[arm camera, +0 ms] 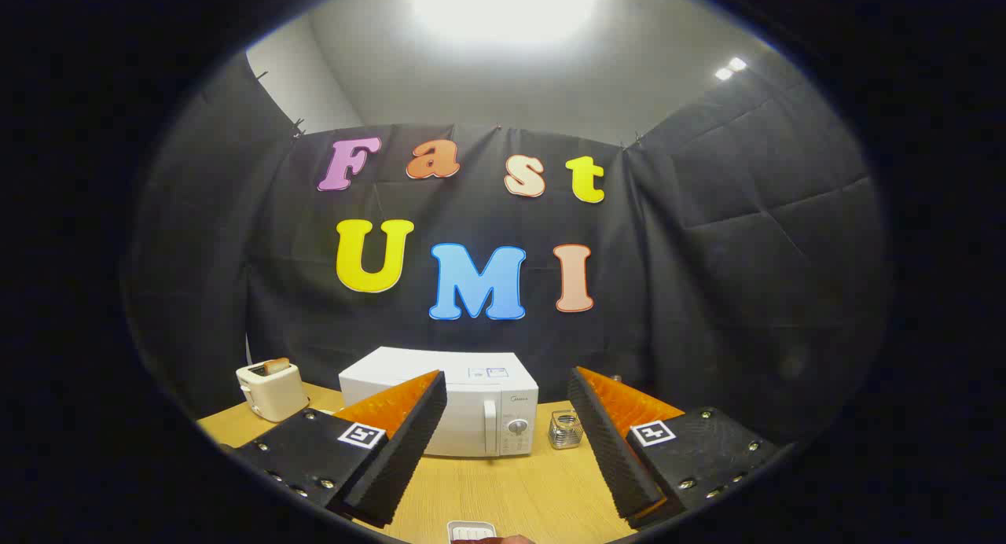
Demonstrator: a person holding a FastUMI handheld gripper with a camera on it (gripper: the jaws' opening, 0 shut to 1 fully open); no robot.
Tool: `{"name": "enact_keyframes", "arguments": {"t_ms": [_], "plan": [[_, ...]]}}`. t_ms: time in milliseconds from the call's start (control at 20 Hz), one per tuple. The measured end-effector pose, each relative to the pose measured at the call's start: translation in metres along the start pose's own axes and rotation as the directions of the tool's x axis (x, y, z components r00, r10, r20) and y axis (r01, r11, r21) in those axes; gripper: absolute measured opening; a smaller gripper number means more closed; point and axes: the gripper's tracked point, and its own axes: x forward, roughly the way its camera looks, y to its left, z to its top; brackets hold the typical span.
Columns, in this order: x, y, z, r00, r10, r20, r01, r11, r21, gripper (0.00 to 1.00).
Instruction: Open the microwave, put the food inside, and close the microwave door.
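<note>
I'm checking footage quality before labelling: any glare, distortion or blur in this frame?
Gripper view: the ceiling light is blown out to white; fisheye bends the wooden table edge; the closed microwave and toaster look sharp; the open gripper fingers hold nothing.

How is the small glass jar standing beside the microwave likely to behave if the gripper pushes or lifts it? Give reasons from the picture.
The glass jar looks clear and smooth, so it may slip between the open fingers. It is squat and upright on the table, so it would probably slide, not tip. Being glass, it is likely fragile against the microwave.
</note>
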Motion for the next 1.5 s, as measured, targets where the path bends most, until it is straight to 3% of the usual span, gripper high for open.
{"name": "enact_keyframes", "arguments": {"t_ms": [700, 1500], "plan": [[0.012, 0.001, 0.005, 1.000, -0.002, 0.019, 0.001, 1.000, 0.021, 0.98], [0.128, -0.005, -0.045, 0.999, 0.037, -0.037, -0.035, 0.998, 0.052, 0.98]]}}
